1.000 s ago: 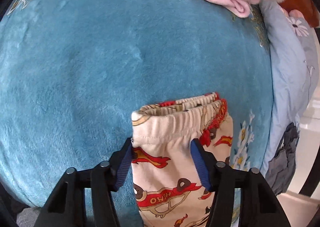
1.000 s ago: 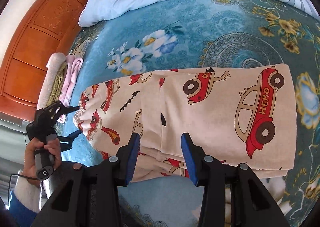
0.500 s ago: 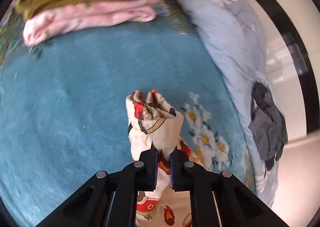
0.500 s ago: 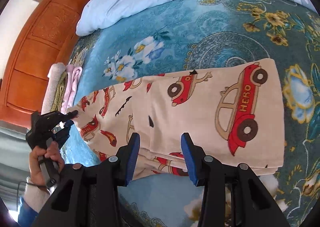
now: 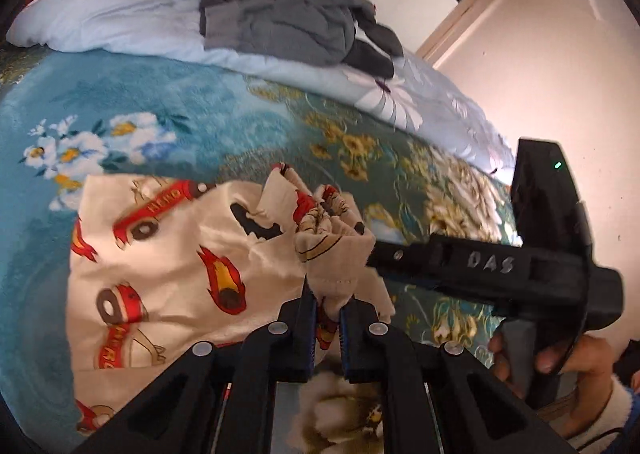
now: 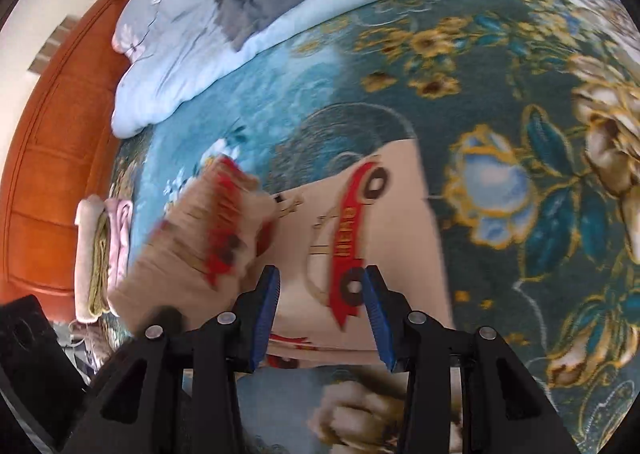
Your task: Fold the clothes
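Cream children's trousers with red car prints (image 5: 160, 254) lie on the blue floral blanket (image 5: 120, 102). My left gripper (image 5: 328, 306) is shut on the bunched waistband end (image 5: 332, 250) and holds it lifted over the rest of the garment. In the right wrist view the raised end (image 6: 216, 222) is blurred and hangs over the flat leg part (image 6: 360, 238). My right gripper (image 6: 320, 294) is open just above the flat leg part, near its front edge. It also shows in the left wrist view as a black body (image 5: 480, 266) beside the waistband.
A light blue duvet (image 5: 120, 6) with a heap of grey clothes (image 5: 288, 22) lies at the far side. A stack of folded pink and olive clothes (image 6: 104, 254) sits by the orange wooden headboard (image 6: 48, 174). A pale wall (image 5: 560, 54) stands at the right.
My left gripper has closed on the waistband, lifted it and swung it over toward the leg end. My right gripper has stayed open and moved along the trousers toward the leg end.
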Motion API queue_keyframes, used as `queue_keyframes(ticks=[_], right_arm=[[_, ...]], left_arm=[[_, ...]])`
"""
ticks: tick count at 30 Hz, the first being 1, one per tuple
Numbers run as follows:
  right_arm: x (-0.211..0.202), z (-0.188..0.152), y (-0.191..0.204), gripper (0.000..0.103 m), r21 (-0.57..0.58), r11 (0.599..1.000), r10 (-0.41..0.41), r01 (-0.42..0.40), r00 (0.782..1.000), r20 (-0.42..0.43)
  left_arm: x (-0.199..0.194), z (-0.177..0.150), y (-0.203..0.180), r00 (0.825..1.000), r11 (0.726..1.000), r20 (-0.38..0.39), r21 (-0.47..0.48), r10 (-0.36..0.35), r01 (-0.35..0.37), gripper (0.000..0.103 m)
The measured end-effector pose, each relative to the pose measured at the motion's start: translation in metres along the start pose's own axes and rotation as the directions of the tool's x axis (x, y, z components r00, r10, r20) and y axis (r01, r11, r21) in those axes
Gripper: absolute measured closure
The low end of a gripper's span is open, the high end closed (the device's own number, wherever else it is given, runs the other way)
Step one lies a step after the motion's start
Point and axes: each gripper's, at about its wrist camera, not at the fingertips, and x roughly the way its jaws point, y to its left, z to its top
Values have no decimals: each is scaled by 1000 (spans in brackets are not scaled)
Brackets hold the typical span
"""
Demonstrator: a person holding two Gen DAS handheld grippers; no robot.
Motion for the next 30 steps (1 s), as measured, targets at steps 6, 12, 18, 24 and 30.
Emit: queue_keyframes(ticks=[6, 12, 18, 24, 30], right_arm=[[-8, -6, -25, 59, 58, 998, 6, -6, 1000, 14], [-7, -5, -16, 59, 45, 998, 42, -43, 999, 12], [10, -13, -3, 46, -1, 998, 65, -65, 997, -50], [39, -17, 3, 44, -17, 1000, 3, -4, 995, -102], [46, -12, 4, 42, 17, 1000, -17, 19, 997, -81]], left_arm=[[3, -24, 12, 995, 990, -81, -136, -58, 47, 51], [-29, -20, 51, 974, 920, 22, -324, -227, 221, 38], [-63, -20, 115, 997, 880, 68, -475, 27, 9, 36], [-59, -50, 150, 995, 712, 88, -695, -53, 99, 36], [-59, -54, 156, 991, 672, 106, -729, -76, 129, 36]])
